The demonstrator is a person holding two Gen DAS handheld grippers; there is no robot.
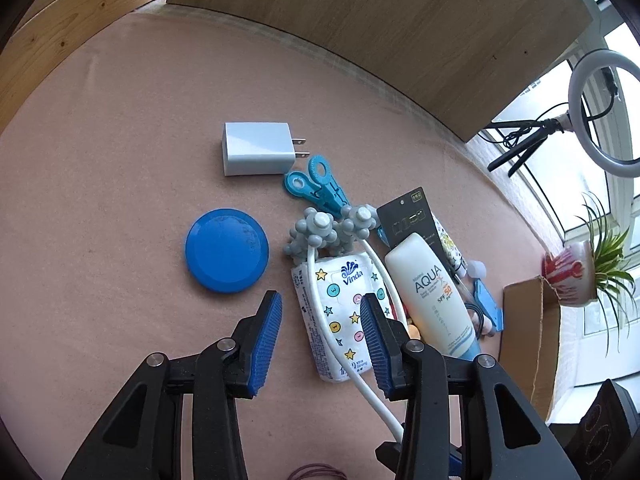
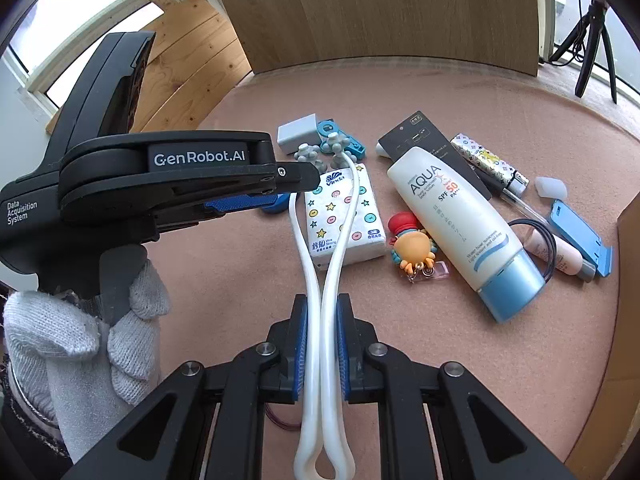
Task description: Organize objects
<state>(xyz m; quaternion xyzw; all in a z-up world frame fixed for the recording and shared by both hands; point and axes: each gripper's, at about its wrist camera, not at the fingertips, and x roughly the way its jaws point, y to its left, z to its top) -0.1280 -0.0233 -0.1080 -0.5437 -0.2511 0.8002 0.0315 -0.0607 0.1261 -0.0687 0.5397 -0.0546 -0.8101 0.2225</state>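
Clamping both white arms of a two-pronged roller massager between its blue pads, the right gripper holds the tool over a pink tabletop, the massager's grey knobbed heads lying at the far end of a Vinda tissue pack. The left gripper, held by a hand in a grey knit glove, stands with its jaws apart and nothing pressed between them; one pad sits over the tissue pack, the other over bare table beside it. One white arm of the massager crosses the tissue pack's printed face. To the left of the tissue pack lies a blue round lid; beyond the pack rest a white plug charger and a blue clothes peg. To the right of the pack an AQUA sunscreen tube lies aslant over a black card, with an orange crab badge reel between pack and tube. Further right of the tube are a patterned lighter, a small cream tube and a blue phone stand.
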